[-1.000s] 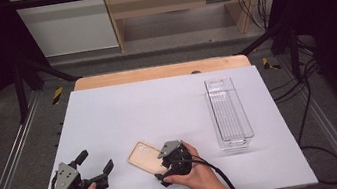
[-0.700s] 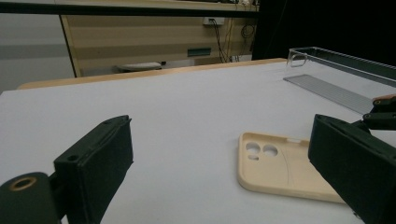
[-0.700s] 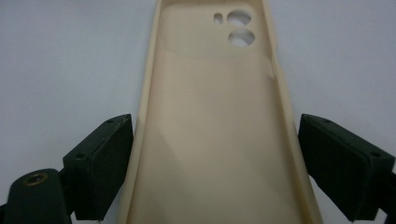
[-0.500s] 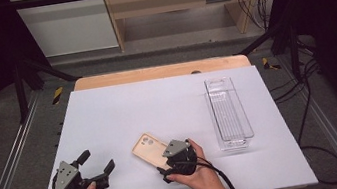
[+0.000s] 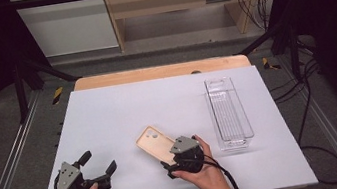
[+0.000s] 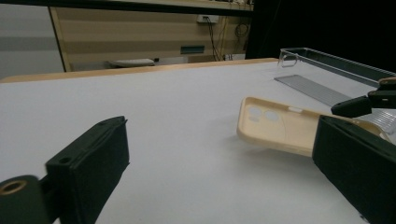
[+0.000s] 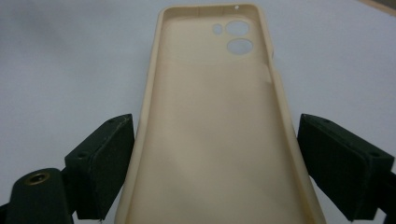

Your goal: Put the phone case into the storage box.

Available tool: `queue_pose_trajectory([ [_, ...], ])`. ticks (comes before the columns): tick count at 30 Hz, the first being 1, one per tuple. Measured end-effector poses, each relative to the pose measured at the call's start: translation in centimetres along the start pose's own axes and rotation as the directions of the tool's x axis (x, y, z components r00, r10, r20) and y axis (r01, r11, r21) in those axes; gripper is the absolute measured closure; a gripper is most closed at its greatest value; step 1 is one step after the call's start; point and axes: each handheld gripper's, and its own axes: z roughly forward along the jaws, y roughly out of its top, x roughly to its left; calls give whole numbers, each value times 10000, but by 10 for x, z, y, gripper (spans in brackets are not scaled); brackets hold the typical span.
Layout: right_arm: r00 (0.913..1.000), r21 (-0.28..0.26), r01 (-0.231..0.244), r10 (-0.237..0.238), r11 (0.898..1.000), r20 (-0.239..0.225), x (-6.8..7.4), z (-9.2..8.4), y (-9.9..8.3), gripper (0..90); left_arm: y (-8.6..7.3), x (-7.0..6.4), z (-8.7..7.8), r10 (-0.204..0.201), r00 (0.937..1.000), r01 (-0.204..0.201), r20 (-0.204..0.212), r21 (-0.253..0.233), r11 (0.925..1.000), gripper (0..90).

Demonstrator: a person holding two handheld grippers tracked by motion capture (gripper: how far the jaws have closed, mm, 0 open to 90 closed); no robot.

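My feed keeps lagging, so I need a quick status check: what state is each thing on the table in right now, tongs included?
Phone case: beige, empty, open side up, lifted off the table at its far end, gripped by its long edges.
Right tongs: shut on phone case.
Left tongs: open, holding nothing, low over the table.
Clear tray: empty, flat on the table, apart from the phone case.
Table: white top.

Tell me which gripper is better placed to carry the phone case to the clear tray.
The right gripper. Its jaws already grip the beige phone case by its long edges, and the clear plastic tray lies on its side of the table. The left gripper is open, holds nothing and sits farther from the tray.
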Motion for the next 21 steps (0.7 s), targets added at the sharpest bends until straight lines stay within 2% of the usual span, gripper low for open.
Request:
queue_pose_trajectory([
  [3,9998,-235,-26,30,9997,202,-3,-4,2,132,1,1,2,-409,9991,409,64,-121,9991,12],
  [6,9994,-464,-24,40,9989,339,-6,-8,4,133,1,-1,8,-712,9975,712,40,142,9974,12],
  [11,9992,-1086,-48,91,9941,384,-11,-16,8,133,4,-8,15,-827,9959,803,366,630,9948,12],
  [12,9994,-1151,-67,106,9933,333,-11,-17,9,133,7,-9,18,-1223,9899,1172,724,700,9906,14],
  [13,9998,-1318,-135,154,9912,136,-12,-18,10,133,10,-10,21,-1678,9811,1609,968,758,9841,18],
  [14,9999,-1515,-133,137,9884,13,-13,-18,12,133,14,-10,23,-1815,9777,1734,1058,812,9815,21],
  [15,10000,-1592,-87,92,9872,29,-13,-19,14,133,18,-11,24,-1718,9797,1636,1031,833,9830,23],
  [17,9999,-1858,-15,36,9826,112,-14,-20,17,133,23,-10,28,-1735,9785,1639,1118,901,9823,23],
  [20,9999,-2193,-42,77,9756,150,-18,-22,20,133,32,-7,36,-1583,9816,1466,1068,1098,9831,25],
  [21,9998,-2301,-76,114,9731,151,-20,-22,21,133,35,-7,38,-1596,9808,1469,1119,1137,9826,25],
])
